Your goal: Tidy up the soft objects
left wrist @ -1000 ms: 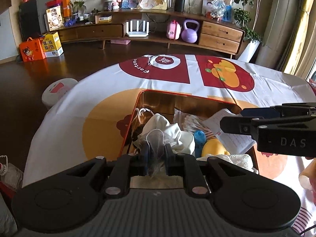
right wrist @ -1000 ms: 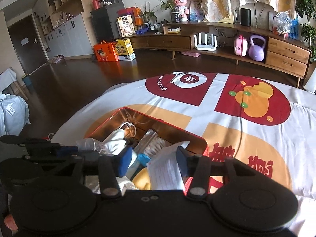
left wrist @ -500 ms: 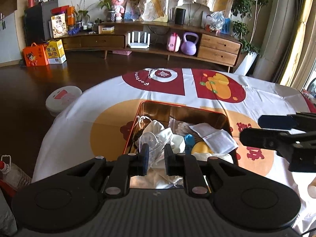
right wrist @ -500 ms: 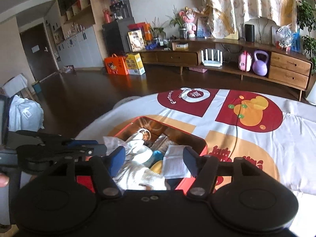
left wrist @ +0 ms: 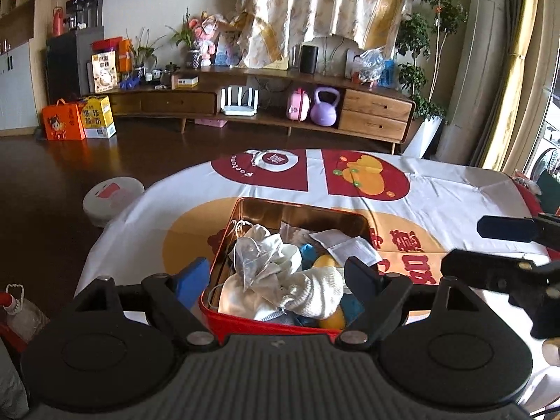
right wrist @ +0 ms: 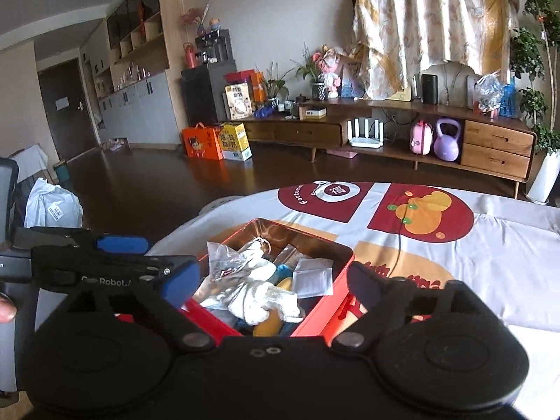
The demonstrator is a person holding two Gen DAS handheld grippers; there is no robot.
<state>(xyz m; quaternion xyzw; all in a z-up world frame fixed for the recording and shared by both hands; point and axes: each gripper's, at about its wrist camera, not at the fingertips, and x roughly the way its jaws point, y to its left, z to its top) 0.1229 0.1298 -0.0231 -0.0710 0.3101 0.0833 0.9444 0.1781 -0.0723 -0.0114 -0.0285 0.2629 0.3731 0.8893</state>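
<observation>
Soft objects (left wrist: 280,273) sit heaped in the red tin (left wrist: 266,322), at 12 o'clock from both grippers. Left gripper (left wrist: 276,276) and right gripper (right wrist: 273,280) have just been opening, jaws spread, nothing between. Risk: the white knitted cloth (left wrist: 315,294) overhangs the near rim and may spill out.

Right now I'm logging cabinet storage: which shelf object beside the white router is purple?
The purple kettlebell, with a loop handle; the pink case beside it isn't.

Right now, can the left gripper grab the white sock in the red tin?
Probably yes. The left gripper is open, the white sock lies on top of the pile in the lidless red tin, with nothing covering it.
</observation>
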